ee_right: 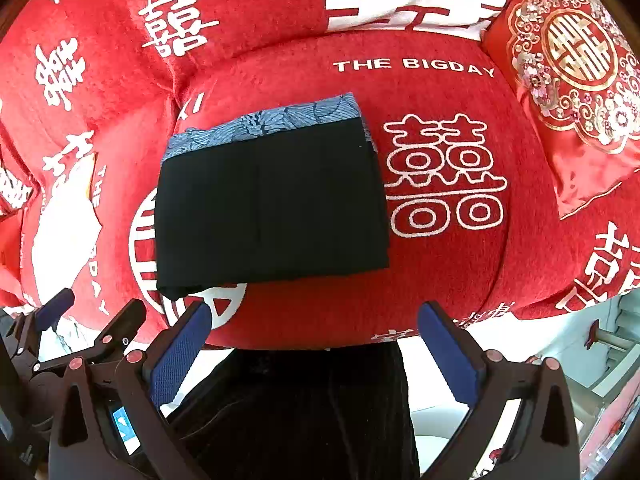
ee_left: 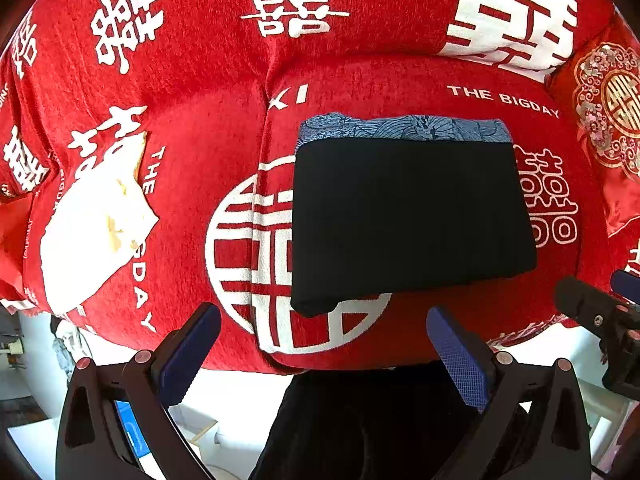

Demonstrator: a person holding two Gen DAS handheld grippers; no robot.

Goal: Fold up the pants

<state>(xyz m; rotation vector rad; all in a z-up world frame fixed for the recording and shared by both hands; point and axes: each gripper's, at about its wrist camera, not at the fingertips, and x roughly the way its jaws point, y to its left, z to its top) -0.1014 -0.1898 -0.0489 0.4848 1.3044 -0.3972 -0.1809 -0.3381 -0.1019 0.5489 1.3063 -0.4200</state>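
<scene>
Nearest to me, my left gripper (ee_left: 323, 350) stands with its jaws spread wide and nothing between them, and my right gripper (ee_right: 314, 346) is just the same, blue pads apart and empty. Below both, a dark cloth (ee_right: 304, 412) fills the bottom of each view; it is cut off by the frame and I cannot tell what it is. In the left wrist view only the tip of my right gripper pokes in at the right edge. Pale floor (ee_left: 236, 392) shows beneath the seat edge, with blurred clutter at the corners that I cannot make out. The surface ahead is a sofa under a plush red cover printed with white double-happiness characters (ee_right: 440, 288). On the seat cushion, well apart from both jaws, lie the black pants folded into a flat rectangle (ee_right: 272, 204), with a strip of blue patterned fabric showing along the far edge. To the left sits a crumpled white and yellow cloth (ee_left: 96, 224), overexposed and hard to read. At the far right leans a red satin pillow with gold embroidery (ee_right: 576, 80), partly cropped.
</scene>
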